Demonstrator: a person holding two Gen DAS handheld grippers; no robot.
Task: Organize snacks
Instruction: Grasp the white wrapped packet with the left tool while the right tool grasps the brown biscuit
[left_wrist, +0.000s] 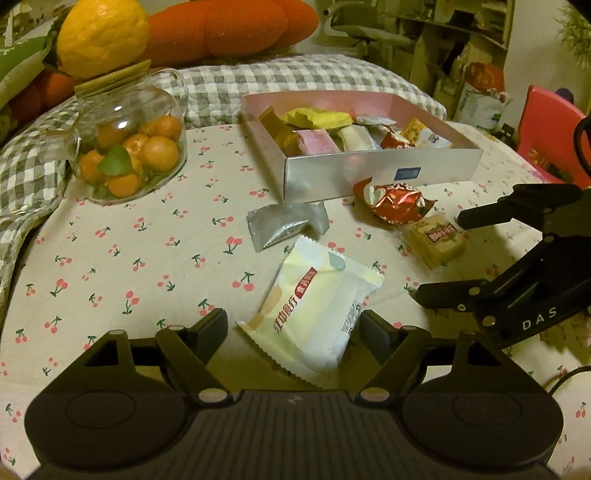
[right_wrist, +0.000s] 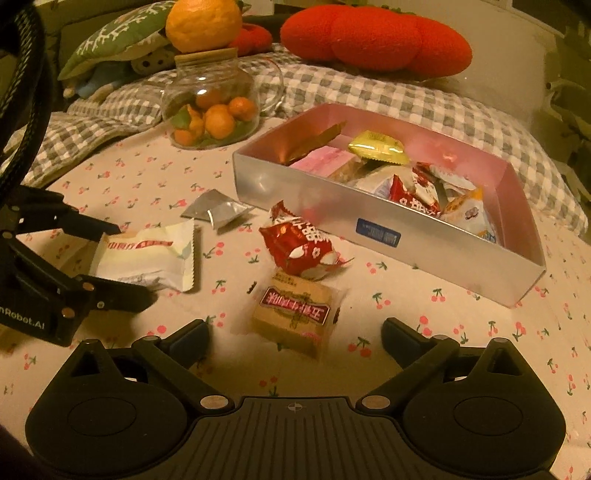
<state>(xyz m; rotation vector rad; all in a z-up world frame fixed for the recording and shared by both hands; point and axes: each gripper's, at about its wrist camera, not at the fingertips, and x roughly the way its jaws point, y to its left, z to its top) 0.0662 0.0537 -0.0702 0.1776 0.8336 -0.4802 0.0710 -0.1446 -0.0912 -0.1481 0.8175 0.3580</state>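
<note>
Here, a glossy cream snack packet, serrated ends, red label.

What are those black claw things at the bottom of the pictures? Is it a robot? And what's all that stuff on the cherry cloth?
No robot: a person holds two grabbing tools, one in each hand, each with a camera looking along its jaws.

One picture is from the left gripper. Its open jaws sit either side of a white snack packet.

The other is from the right gripper. Its open jaws frame a tan snack packet.

Also on the cloth: a red wrapper, a silver packet, a silver box already holding snacks, and a glass jar of little oranges. Nothing is held.
</note>
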